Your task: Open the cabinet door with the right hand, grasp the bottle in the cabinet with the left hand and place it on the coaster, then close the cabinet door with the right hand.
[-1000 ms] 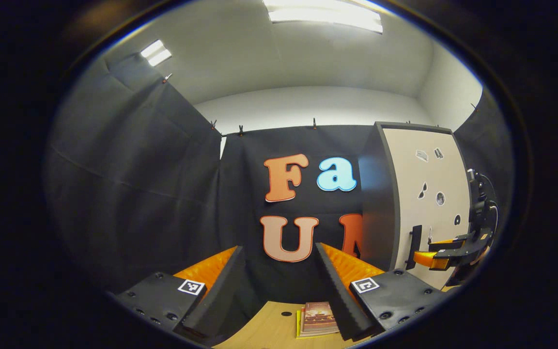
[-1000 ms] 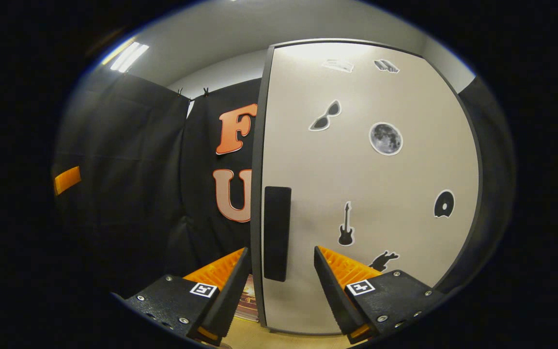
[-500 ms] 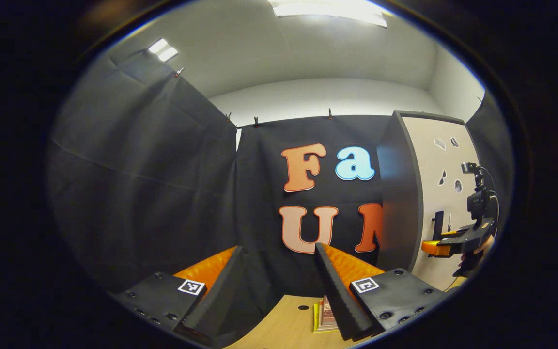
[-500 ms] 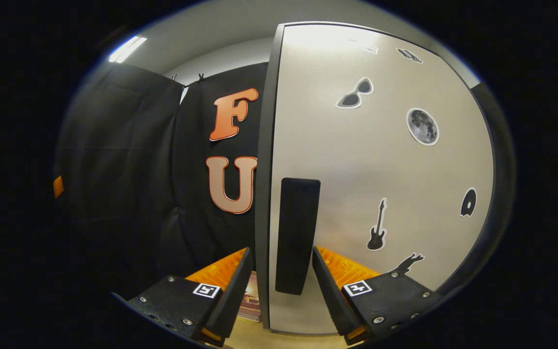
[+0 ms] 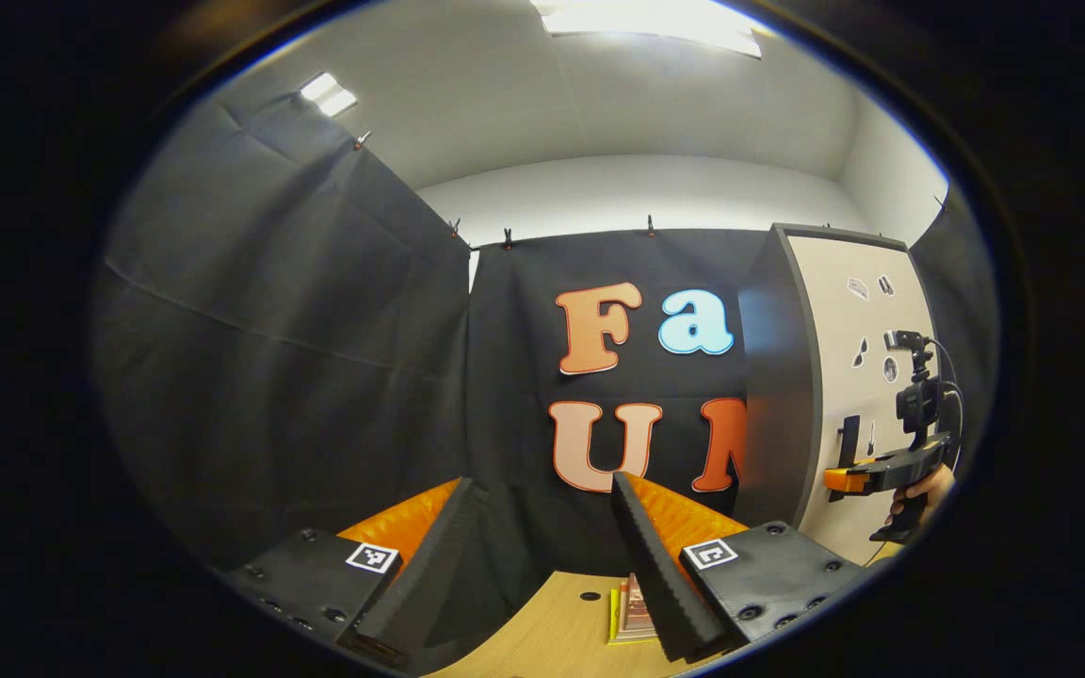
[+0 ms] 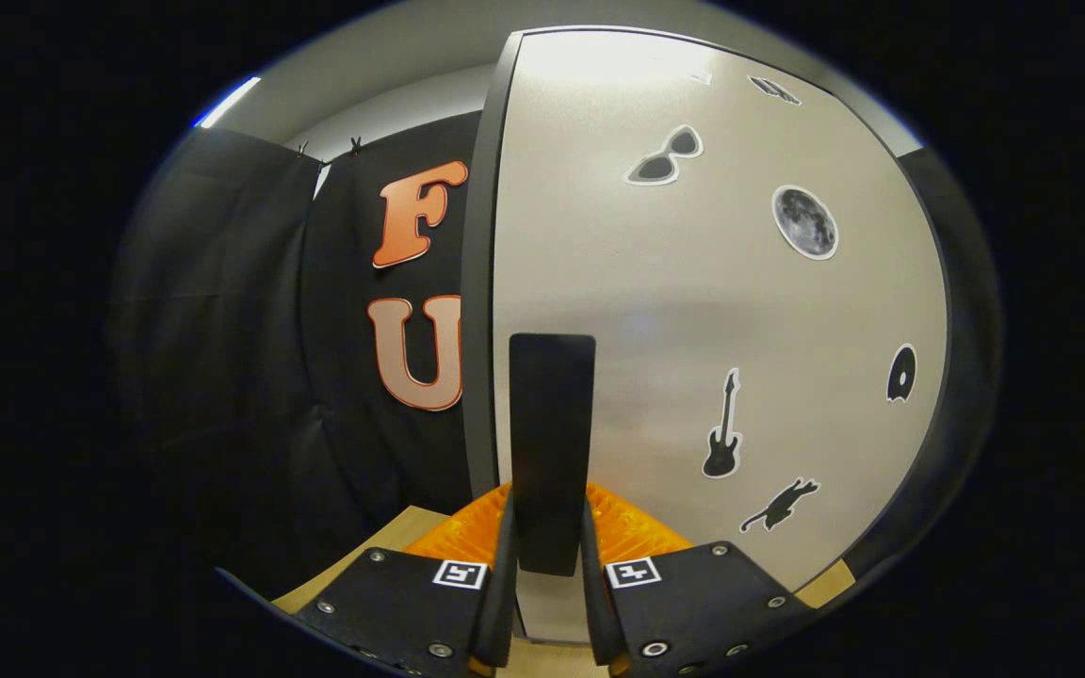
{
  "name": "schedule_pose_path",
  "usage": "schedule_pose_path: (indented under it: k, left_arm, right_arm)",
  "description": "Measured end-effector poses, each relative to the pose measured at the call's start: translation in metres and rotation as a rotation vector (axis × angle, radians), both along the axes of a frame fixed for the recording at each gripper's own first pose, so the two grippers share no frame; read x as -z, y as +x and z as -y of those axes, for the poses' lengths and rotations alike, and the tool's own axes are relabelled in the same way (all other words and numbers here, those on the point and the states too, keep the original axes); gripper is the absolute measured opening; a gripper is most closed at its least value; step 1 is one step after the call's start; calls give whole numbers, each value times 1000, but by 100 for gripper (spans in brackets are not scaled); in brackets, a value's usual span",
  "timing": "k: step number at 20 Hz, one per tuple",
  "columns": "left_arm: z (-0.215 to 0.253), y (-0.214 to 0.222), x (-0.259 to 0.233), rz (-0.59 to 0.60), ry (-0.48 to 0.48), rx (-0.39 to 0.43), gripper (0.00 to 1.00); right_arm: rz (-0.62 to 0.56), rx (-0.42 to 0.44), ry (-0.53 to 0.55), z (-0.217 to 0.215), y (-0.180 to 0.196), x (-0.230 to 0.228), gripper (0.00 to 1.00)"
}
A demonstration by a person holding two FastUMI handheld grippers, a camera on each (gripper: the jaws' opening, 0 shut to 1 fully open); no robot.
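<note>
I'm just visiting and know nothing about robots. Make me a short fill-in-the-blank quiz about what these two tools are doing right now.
1. The right tool is shut on the black ____ of the cabinet door.
2. The left tool has its fingers ____, holding nothing.
3. The cabinet door is ____.
4. A moon sticker sits ____ the guitar sticker.

Missing words: handle; open; closed; above

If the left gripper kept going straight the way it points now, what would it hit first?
Probably the black cloth wall. The open left gripper has nothing between its fingers, the books lie lower on the table, and the cabinet stands off to one side. Depth is unclear.
</note>
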State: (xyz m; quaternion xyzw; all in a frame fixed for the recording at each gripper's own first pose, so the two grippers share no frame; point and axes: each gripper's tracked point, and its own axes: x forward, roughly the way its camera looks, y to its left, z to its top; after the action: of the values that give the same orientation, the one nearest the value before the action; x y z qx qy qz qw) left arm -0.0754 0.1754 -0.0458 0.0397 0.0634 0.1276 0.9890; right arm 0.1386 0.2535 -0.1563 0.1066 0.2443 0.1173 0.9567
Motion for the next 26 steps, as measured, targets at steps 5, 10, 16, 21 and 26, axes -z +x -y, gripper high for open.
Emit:
schedule_pose_path:
  k: [5,10,16,21,26]
  left_arm:
    - [12,0,-5,7,-10,16,94]
    - [44,-1,-7,9,-13,58,93]
    - [95,17,17,-30,-27,136,94]
    - [134,34,35,-54,-47,203,93]
    - [172,52,58,-83,-62,266,93]
  right_arm:
    - [-6,-40,10,-1,-7,-3,22]
    - [37,-116,49,-1,-26,-21,22]
    - [109,-187,92,40,-100,-37,22]
    - [165,-226,120,71,-146,-50,22]
    - [210,-242,160,104,-175,-58,22]
